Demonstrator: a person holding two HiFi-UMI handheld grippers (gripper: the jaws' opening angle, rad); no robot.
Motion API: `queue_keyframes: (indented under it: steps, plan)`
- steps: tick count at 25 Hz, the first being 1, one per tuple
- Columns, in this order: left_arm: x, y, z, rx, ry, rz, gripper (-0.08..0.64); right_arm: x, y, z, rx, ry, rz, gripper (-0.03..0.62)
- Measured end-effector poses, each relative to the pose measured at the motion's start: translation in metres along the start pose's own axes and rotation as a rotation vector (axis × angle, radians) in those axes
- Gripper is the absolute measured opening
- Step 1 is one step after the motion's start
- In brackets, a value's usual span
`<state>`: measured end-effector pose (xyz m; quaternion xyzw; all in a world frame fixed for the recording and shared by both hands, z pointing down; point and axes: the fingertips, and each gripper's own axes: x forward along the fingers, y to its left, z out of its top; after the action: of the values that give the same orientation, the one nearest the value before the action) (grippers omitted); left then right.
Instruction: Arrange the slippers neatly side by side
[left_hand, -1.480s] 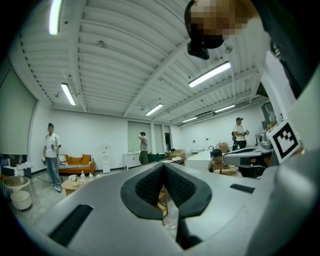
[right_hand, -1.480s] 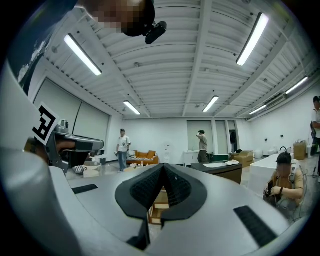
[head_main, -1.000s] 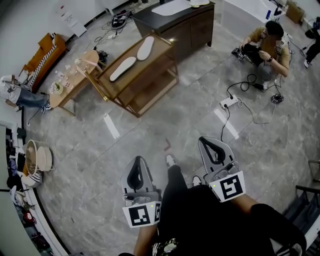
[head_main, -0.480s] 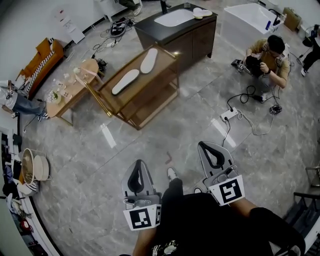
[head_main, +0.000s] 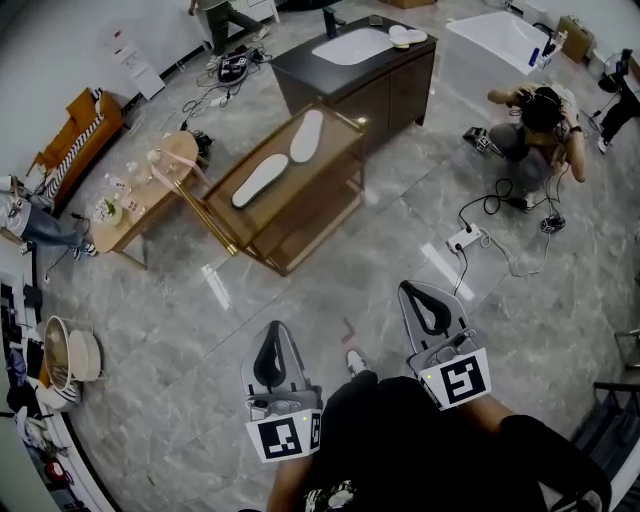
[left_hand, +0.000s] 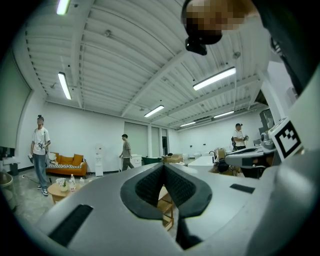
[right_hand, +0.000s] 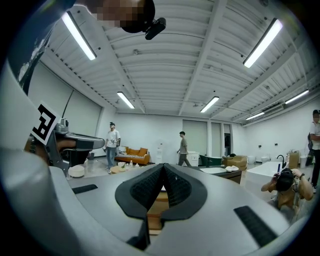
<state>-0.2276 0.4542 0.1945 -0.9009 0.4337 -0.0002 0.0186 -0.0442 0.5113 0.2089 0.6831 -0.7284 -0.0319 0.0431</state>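
Two white slippers lie apart on top of a wooden shelf unit (head_main: 330, 205): one slipper (head_main: 259, 180) at the near left, the other slipper (head_main: 307, 135) farther back, roughly in line. Both grippers are held level over the grey floor, well short of the shelf. My left gripper (head_main: 275, 328) is shut and empty, and so is my right gripper (head_main: 409, 288). In the left gripper view the left gripper (left_hand: 163, 166) has its pads pressed together, with a bit of shelf wood (left_hand: 167, 212) showing below. The right gripper (right_hand: 163, 165) looks the same in the right gripper view.
A dark sink cabinet (head_main: 350, 70) and a white tub (head_main: 495, 45) stand behind the shelf. A person (head_main: 540, 120) crouches at the right near a power strip (head_main: 465, 238) with cables. A low round table (head_main: 150, 185) and an orange sofa (head_main: 80, 130) are left.
The shelf with the slippers has slid lower in the head view and come nearer as both grippers advanced together. Both stay shut. The crouching person has raised both hands to the head.
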Motion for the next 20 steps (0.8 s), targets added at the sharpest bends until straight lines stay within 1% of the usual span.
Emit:
queue_keyframes:
  steps: [5,10,13,15,17,20]
  plan:
    - [0.017,0.026,-0.006,0.006,0.004,-0.015,0.000,0.028,0.008,0.007,-0.010,-0.027,-0.014,-0.002]
    - [0.027,0.046,-0.008,0.014,-0.010,-0.041,0.000,0.040,0.001,0.000,-0.013,0.000,-0.072,-0.002]
    - [0.038,0.058,-0.014,-0.002,-0.006,-0.045,0.000,0.043,-0.002,0.000,-0.028,0.004,-0.097,-0.002]
    - [0.041,0.061,-0.015,-0.013,-0.002,-0.053,0.000,0.045,-0.002,0.000,-0.034,0.011,-0.110,-0.002]
    - [0.042,0.060,-0.015,-0.006,-0.007,-0.065,0.000,0.046,-0.003,-0.001,-0.033,0.018,-0.119,-0.002]
    - [0.046,0.060,-0.015,-0.004,-0.016,-0.071,0.000,0.048,0.000,0.001,-0.045,0.017,-0.114,-0.002]
